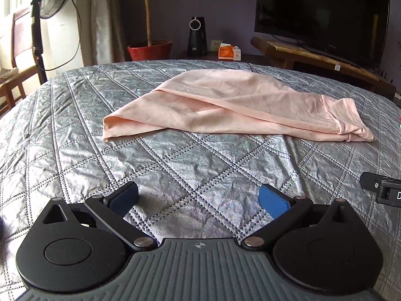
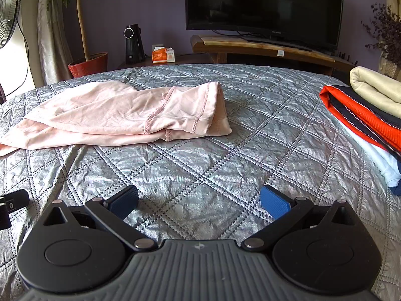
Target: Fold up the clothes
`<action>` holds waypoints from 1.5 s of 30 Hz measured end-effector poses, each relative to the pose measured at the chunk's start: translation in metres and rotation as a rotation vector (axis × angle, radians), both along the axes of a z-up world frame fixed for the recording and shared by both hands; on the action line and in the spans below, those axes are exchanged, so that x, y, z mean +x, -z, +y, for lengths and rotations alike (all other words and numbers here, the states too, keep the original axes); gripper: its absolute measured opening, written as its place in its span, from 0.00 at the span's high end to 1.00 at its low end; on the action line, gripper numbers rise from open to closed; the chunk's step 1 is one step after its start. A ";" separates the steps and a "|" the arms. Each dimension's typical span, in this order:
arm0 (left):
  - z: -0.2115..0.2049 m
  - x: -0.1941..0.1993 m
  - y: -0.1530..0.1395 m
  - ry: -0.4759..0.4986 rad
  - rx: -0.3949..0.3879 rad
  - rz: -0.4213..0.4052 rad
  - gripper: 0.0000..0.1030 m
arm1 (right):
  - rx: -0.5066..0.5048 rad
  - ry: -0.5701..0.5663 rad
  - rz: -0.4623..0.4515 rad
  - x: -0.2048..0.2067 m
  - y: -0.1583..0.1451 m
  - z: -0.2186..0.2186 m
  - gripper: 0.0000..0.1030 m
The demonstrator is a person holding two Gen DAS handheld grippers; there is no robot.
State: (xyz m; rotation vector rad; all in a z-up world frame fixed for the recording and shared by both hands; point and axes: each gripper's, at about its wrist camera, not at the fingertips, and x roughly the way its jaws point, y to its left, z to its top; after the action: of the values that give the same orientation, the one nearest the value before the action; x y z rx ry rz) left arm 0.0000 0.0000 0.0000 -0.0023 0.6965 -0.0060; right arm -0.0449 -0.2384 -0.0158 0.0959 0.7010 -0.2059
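Pink garment [image 1: 225, 105] lies loosely bunched mid-bed on the grey quilted bedspread [image 1: 188, 170], long axis running left-right, hemmed end at the right, rounded folded-over end at the left. It's partly doubled over but not a clean fold, top layer skewed across the lower one, so I'd judge the folding of this piece as barely started

Left gripper [image 1: 199, 198]: jaws wide, nothing between them, hovering over bare quilt on the near side of the garment, well apart from it. Right gripper [image 2: 199, 199]: same, jaws spread wide and empty, aimed down at bare quilt, garment's hemmed end [image 2: 190, 110] far-left of it. Tip of each gripper shows at the edge of the other's view, so they sit side by side, near edge of the bed

Reads as a staging pose: both wide so each can take an edge or corner on approach, one per end, which suits a long limp piece that sags if held at one point

Stack of folded clothes [image 2: 368, 115] on the right of the bed, cream roll on top of an orange/dark item and white fabric; probably the done pile, kept clear of the work zone

Thin slippery-looking fabric; expect layers to slide when lifted, pinch both layers at the hem
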 end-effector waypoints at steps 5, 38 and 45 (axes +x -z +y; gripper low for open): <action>0.000 0.000 0.000 0.000 0.014 0.003 0.00 | 0.000 0.000 0.000 0.000 0.000 0.000 0.00; -0.001 0.000 -0.001 0.001 0.014 0.003 0.00 | 0.000 0.000 0.000 0.000 0.000 0.000 0.00; -0.001 0.000 -0.001 0.001 0.013 0.003 0.00 | 0.000 0.000 0.000 0.000 0.000 0.000 0.00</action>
State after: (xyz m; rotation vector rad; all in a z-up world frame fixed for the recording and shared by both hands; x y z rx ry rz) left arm -0.0004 -0.0007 0.0008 0.0107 0.6998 -0.0019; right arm -0.0449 -0.2384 -0.0158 0.0958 0.7009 -0.2059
